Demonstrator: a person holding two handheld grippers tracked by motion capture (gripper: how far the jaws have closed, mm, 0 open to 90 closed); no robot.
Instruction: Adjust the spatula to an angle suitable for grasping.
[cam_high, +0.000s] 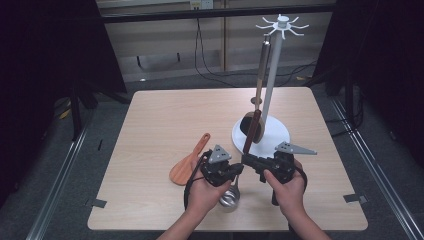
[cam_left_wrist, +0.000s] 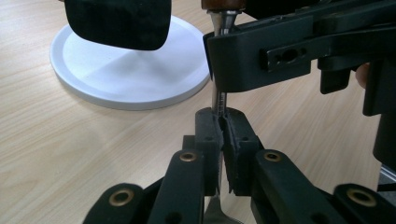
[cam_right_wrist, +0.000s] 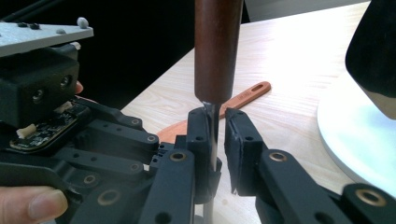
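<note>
A ladle with a dark brown wooden handle (cam_high: 251, 131) and a thin metal shaft (cam_left_wrist: 218, 100) stands nearly upright, its steel bowl (cam_high: 230, 200) low over the table's front edge. My left gripper (cam_high: 239, 169) (cam_left_wrist: 223, 126) is shut on the shaft, low down. Just above it my right gripper (cam_high: 246, 160) (cam_right_wrist: 217, 126) straddles the same shaft below the wooden handle (cam_right_wrist: 217, 46). One of its pads touches the shaft and a gap shows at the other, so it stands open.
A white rack has a round base (cam_high: 275, 140), a pole (cam_high: 272, 75) and hooks on top. A black-headed utensil (cam_high: 246, 125) hangs from it just behind the ladle. An orange-brown paddle (cam_high: 189, 162) lies left of the grippers.
</note>
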